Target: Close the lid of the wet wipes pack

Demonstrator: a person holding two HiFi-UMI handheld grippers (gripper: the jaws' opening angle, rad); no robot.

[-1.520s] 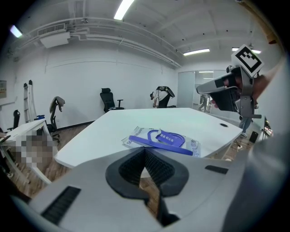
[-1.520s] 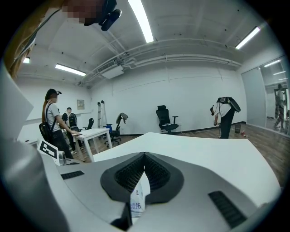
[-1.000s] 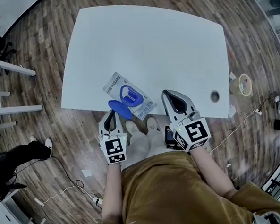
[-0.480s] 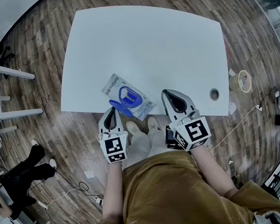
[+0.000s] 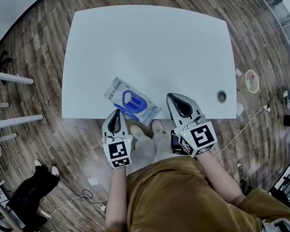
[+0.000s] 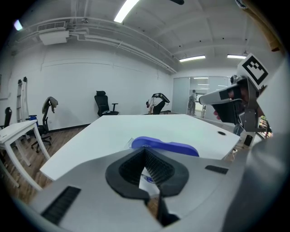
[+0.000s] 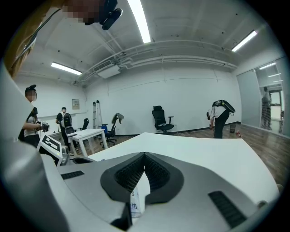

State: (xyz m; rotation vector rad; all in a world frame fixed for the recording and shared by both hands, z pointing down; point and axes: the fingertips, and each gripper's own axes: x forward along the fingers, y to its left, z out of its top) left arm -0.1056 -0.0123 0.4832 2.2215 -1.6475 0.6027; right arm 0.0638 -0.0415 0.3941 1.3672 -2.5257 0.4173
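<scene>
1. In the left gripper view, the grey body of the left gripper (image 6: 145, 150) hides nearly all of the white, blue-printed wet wipes pack (image 6: 147, 178). Only its blue oval plastic lid (image 6: 165, 146) and a sliver of wrapper show.
2. In the right gripper view, the right gripper (image 7: 145, 155) hides all but a narrow printed strip of the pack.
3. In the head view, the pack's print is too small to read, and I cannot tell whether the lid lies flat.
4. The head view's edge cuts off a dark-clad person (image 5: 29, 193) at lower left.

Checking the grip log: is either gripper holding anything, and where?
Nothing held: left gripper and right gripper are shut, empty, by the wet wipes pack.
</scene>
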